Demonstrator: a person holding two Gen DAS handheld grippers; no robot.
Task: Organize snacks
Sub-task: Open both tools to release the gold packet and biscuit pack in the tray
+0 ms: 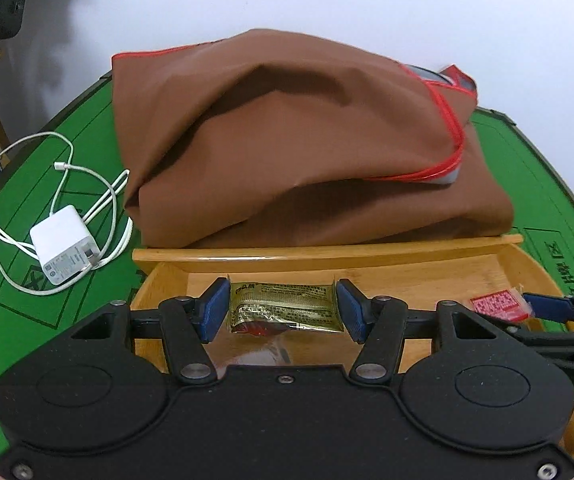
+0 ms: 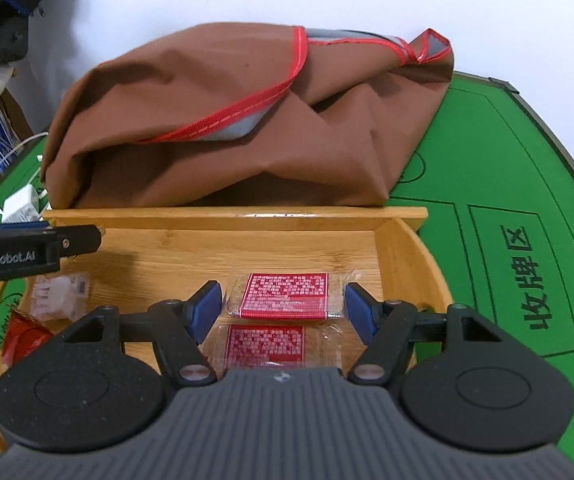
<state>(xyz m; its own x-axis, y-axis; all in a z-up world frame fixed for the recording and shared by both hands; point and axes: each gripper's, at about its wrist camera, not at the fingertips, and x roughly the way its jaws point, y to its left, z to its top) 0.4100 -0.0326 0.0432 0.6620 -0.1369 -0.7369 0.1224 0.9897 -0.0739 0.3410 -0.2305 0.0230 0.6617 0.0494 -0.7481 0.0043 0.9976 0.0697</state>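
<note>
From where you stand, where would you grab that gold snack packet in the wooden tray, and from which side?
Across its two short, crimped ends, coming down from above. The gold packet lies flat in the wooden tray, long side running left to right, and the left gripper already straddles it, one blue pad at each end. Whether the pads press it yet is unclear. Flat as it is, I would expect little to hold along its long edges.

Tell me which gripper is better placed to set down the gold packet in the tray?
Left. The left gripper already has the gold packet between its pads over the wooden tray; the right gripper is occupied with a red-labelled packet.
</note>
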